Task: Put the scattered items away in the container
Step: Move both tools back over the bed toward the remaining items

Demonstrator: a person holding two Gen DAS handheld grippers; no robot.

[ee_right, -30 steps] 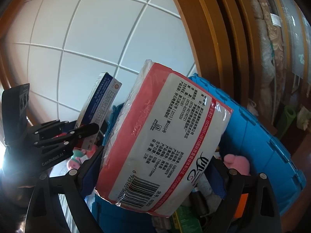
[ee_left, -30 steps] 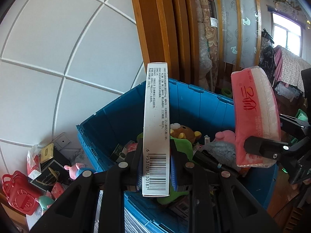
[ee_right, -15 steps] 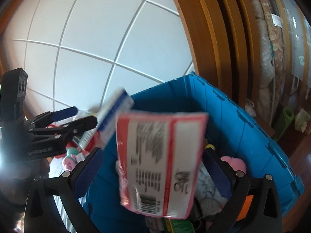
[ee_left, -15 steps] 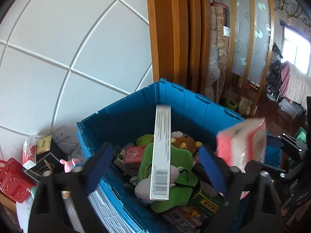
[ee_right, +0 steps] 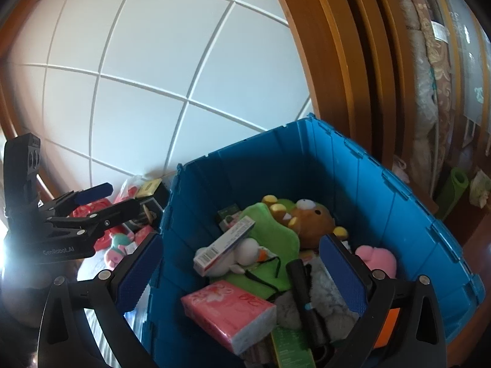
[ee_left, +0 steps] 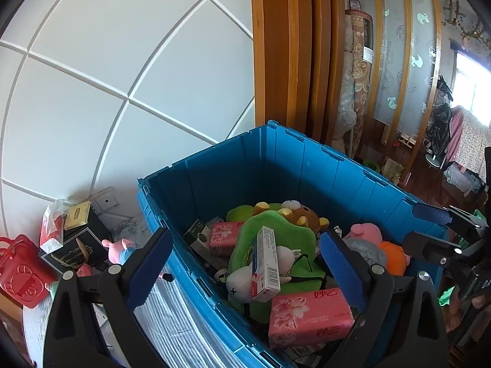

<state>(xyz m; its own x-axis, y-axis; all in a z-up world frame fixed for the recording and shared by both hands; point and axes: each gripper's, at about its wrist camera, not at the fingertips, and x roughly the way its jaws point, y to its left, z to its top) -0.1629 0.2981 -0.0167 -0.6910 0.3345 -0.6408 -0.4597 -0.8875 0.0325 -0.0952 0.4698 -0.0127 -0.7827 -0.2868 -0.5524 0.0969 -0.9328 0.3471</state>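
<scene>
A blue plastic bin [ee_left: 270, 159] [ee_right: 399, 202] holds plush toys, boxes and tissue packs. A long white box [ee_left: 265, 265] [ee_right: 225, 243] lies on the green plush inside it. A pink tissue pack [ee_left: 310, 317] [ee_right: 228, 314] lies at the bin's near end. My left gripper [ee_left: 245, 263] is open and empty above the bin's near left rim. My right gripper [ee_right: 241, 270] is open and empty above the bin. Each gripper shows in the other's view, the right one [ee_left: 442, 233] and the left one [ee_right: 101, 199].
Left of the bin lie a red basket [ee_left: 18, 266], a black box [ee_left: 73, 245], a small pink toy [ee_left: 118, 250] and a tissue packet [ee_left: 50, 230]. A white panelled wall stands behind. Wooden door frames [ee_left: 285, 46] and rolled fabric [ee_left: 356, 61] are at the right.
Both grippers opened and let go. The white box and the pink tissue pack fell into the bin and now rest there.
</scene>
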